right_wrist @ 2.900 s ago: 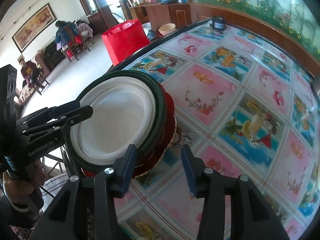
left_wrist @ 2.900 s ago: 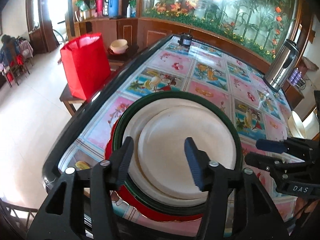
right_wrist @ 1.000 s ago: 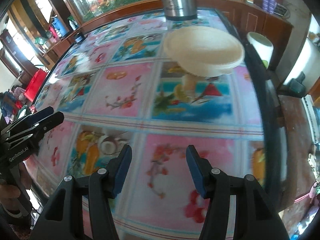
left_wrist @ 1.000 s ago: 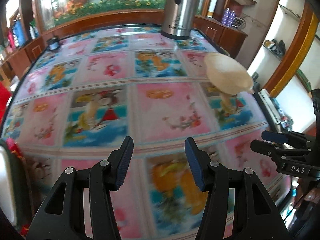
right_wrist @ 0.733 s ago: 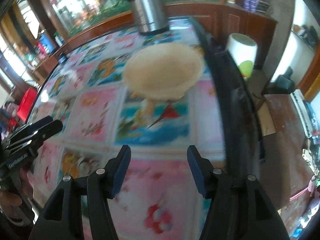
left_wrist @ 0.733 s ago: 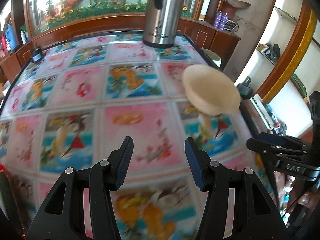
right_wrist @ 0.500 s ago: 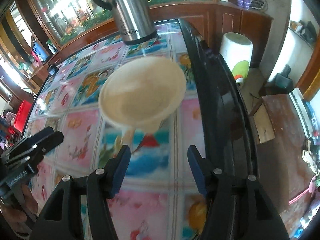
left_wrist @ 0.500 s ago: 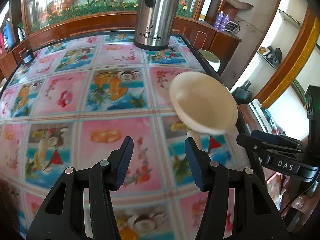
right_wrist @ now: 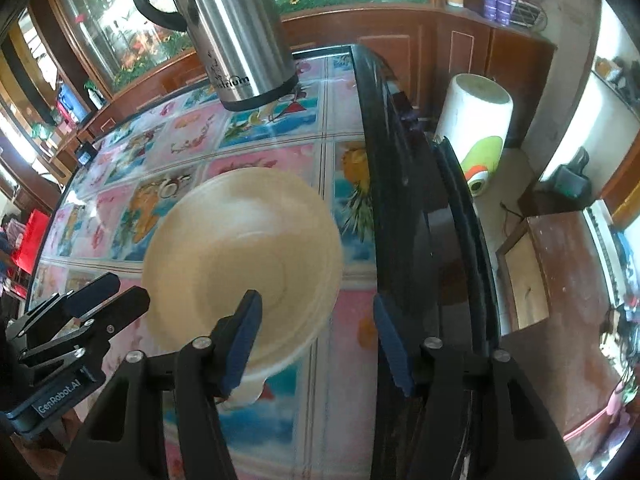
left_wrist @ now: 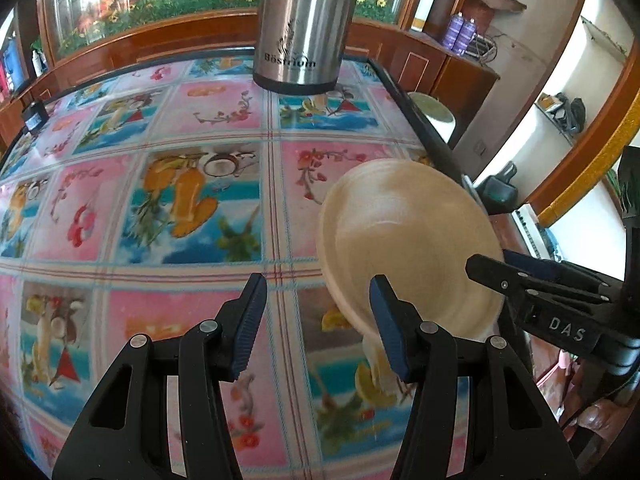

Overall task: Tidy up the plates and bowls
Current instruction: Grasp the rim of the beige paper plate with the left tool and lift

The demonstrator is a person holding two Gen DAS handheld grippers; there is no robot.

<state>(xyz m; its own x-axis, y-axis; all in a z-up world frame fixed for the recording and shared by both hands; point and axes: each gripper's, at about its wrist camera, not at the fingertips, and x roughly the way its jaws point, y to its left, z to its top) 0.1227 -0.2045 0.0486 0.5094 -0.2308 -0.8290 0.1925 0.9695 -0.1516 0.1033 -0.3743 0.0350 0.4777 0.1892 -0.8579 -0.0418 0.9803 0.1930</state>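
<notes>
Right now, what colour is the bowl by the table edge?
Pale beige bowl, plain, no pattern; clearest in the right wrist view.

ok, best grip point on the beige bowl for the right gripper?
The thin near rim of the beige bowl, pinched from above: it sits upright and open, too wide to span. The right gripper, jaws open and just closing, has one finger over that rim.

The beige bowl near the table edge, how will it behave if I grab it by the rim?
The bowl looks thin-walled and matte, so it is probably light and not slippery. It seems to stand on a narrow foot, so a sideways push may tip it. It sits close to the table edge, so a nudge could send it off.
</notes>
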